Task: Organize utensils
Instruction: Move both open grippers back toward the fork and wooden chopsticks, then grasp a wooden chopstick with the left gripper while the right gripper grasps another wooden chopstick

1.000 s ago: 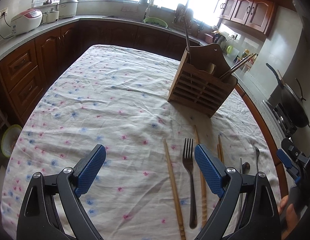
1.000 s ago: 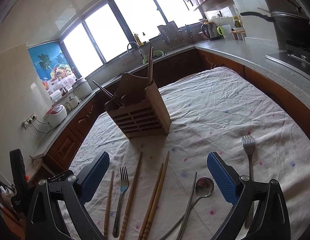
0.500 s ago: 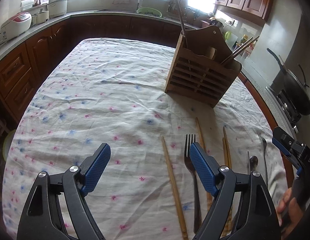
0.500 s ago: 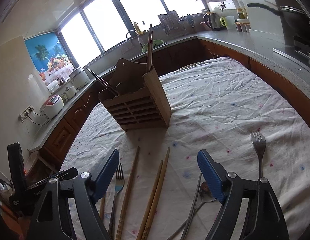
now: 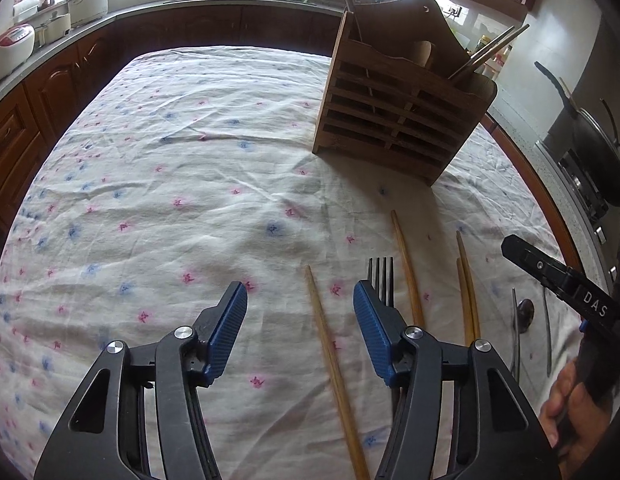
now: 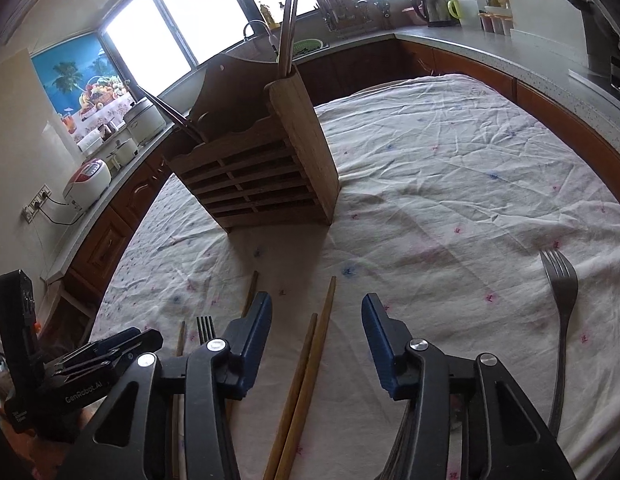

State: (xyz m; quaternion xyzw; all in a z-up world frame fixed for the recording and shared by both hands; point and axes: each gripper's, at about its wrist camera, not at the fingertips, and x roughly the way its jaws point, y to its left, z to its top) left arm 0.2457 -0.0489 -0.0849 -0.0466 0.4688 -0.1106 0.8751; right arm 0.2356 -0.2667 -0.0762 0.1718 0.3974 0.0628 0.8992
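Closing on separate targets, both claws are seen about half open with nothing yet pressed between the pads. The left claw [image 5: 299,312] is straddling a single chopstick [image 5: 330,356] on the cloth-covered desk [image 5: 149,184], with a dark fork [image 5: 381,278] just behind its right pad at about 1 o'clock. The right claw [image 6: 316,324] is straddling a pair of chopsticks [image 6: 305,368] lying side by side; another fork [image 6: 560,320] lies well apart at 3 o'clock. The wooden utensil holder [image 5: 394,120] stands at 12 o'clock beyond both. Each claw is best lowered until the pads flank the sticks squarely, so that the pair is pinched together and the neighbouring fork is not caught.
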